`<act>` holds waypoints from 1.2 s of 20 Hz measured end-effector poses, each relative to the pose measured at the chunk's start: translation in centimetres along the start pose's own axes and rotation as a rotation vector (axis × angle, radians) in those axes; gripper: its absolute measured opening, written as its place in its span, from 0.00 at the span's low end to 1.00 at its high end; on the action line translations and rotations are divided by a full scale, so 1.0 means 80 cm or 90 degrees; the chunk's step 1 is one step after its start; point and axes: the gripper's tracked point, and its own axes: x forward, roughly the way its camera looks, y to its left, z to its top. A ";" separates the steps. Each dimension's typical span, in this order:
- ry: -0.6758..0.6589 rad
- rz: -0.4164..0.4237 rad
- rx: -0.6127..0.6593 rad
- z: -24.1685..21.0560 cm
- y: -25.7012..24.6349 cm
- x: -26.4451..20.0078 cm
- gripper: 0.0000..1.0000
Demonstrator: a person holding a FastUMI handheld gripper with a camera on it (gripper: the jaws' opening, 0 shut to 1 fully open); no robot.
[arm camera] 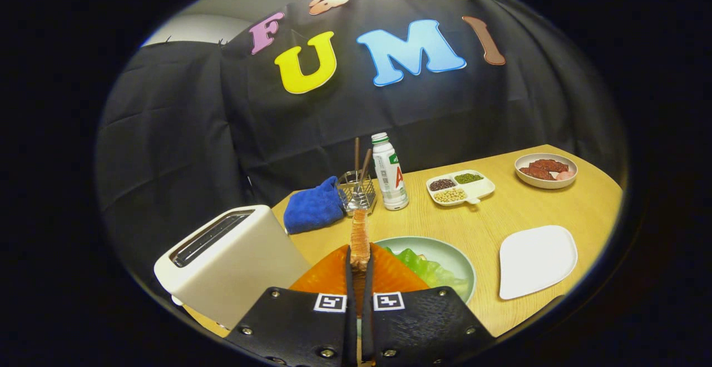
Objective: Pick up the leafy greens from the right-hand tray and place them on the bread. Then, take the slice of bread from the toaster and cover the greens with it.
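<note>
Pinched edge-on between the 2 fingers (359, 269) is the slice of bread (360, 237), held up over the green plate (451, 256). On that plate lie the leafy greens (425, 268), ready for a cover. Left stands the toaster (231, 261); right, a white tray (535, 260) on the surface (517, 208).

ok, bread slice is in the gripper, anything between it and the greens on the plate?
Nothing visible. The gripper is shut on the bread slice, held edge-on above the plate. The greens lie on the plate just beneath and beside the fingers. The toaster stands off to one side.
</note>
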 end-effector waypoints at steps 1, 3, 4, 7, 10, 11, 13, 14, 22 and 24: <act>-0.003 -0.012 -0.022 0.001 -0.007 0.001 0.04; -0.009 -0.021 -0.067 -0.001 -0.012 -0.001 0.06; -0.015 -0.023 -0.087 -0.002 -0.013 -0.002 0.12; -0.016 -0.056 -0.138 -0.012 -0.036 -0.001 0.24; -0.008 -0.081 -0.165 -0.020 -0.056 -0.001 0.31; -0.006 -0.085 -0.174 -0.021 -0.061 -0.001 0.35; -0.006 -0.089 -0.175 -0.021 -0.068 -0.004 0.44; -0.009 -0.090 -0.174 -0.020 -0.070 -0.005 0.44; -0.040 -0.129 -0.193 -0.003 -0.091 -0.011 0.70; -0.051 -0.128 -0.195 0.003 -0.092 -0.017 0.70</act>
